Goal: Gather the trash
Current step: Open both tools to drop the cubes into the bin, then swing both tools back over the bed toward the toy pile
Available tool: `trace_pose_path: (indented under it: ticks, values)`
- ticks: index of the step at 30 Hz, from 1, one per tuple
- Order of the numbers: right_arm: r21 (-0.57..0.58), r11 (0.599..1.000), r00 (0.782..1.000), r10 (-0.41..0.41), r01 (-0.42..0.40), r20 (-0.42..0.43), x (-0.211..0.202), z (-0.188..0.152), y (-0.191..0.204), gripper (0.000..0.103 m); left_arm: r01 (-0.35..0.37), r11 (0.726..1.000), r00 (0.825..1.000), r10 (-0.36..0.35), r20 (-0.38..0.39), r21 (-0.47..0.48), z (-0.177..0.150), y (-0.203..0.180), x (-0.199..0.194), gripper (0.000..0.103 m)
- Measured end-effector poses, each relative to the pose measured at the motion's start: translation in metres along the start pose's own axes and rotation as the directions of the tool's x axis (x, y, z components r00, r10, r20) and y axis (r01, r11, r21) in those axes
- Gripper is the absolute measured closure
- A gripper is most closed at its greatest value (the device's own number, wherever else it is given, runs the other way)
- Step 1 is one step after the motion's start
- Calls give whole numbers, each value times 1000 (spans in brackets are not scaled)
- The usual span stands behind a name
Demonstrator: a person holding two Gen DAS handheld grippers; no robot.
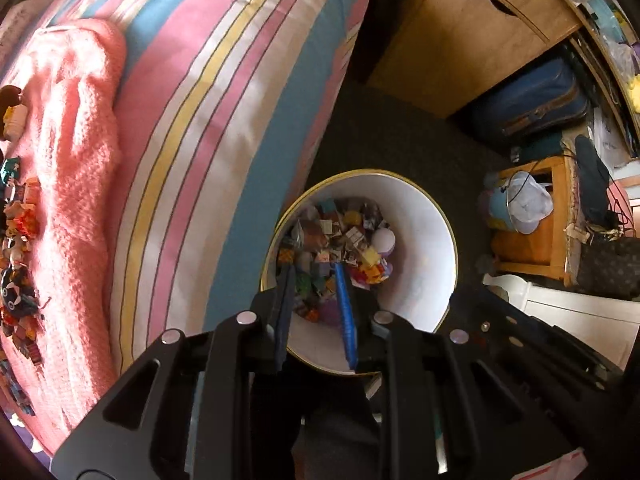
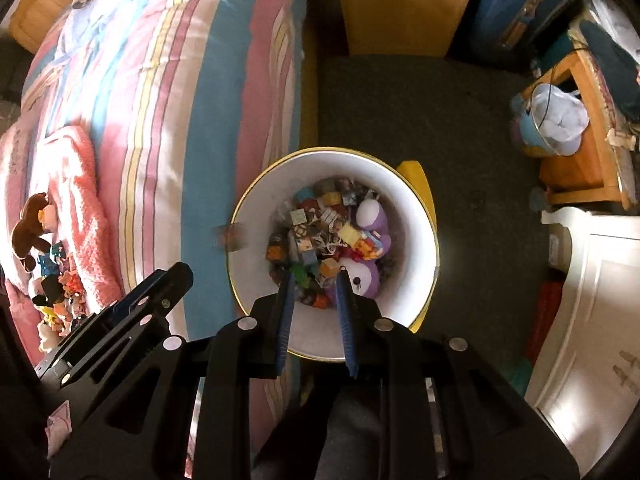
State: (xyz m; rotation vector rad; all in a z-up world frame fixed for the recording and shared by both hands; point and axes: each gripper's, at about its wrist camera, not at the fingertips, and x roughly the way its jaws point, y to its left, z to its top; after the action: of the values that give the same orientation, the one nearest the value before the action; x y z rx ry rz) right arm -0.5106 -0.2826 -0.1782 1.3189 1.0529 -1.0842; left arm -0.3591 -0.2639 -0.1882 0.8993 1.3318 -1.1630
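Right tongs [image 2: 315,276]: nearest the lens in the right view; blue pads parted, nothing between them; poised over the bin [image 2: 416,280], tips just inside its rim line.
Left tongs [image 1: 313,270]: likewise parted and empty, above the same bin from the bed side; their black frame also shows at lower left of the right view.
Bin: white, round, gold-rimmed, on dark carpet just beside the bed [image 2: 224,120]; bottom covered with small coloured pieces [image 2: 320,236] and a purple plush [image 2: 374,216].
Blurred item [image 2: 232,236]: small, at the bin's left rim in the right view; too smeared to identify; possibly a piece in mid-fall.
Remaining trash [image 1: 20,264]: a cluster of small bits on the pink blanket [image 1: 76,152] at the bed's far left; well apart from the bin.

Hazards, judged:
- the blurred item lies at the rim rather than over the middle; it may glance off and land between bin and bed;
- the bin stands free; a frame knocking the rim could tip or shift it;
- both frames crowd one opening; they may clash when pulling away;
- blanket bits are tiny and piled; a parted grip may take fabric, or shed pieces on the way across the bed.
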Motion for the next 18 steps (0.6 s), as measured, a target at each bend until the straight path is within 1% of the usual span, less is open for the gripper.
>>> trace_pose_path:
  ticks: [1,2,6,9,14,18]
  values:
    - [1,1000,1000,-7,7,2,1,1,-2,82,8,1000,1000,-8,-5,-1,0,0,1,65]
    - [-1,1000,1000,-15,15,4,1,2,-2,81,5,1000,1000,-5,-5,-4,0,-1,1,64]
    - [-26,1000,1000,-15,16,19,-3,5,6,81,8,1000,1000,-8,30,-16,1,3,-8,64]
    - [-65,998,999,-12,15,39,-9,8,21,81,7,999,998,-4,56,-42,2,14,-19,64]
    - [-181,983,998,-3,15,70,-17,8,63,81,3,991,994,11,107,-130,0,47,-40,64]
    - [-295,955,995,20,8,94,-24,1,110,81,-6,974,986,43,160,-226,-9,88,-63,64]
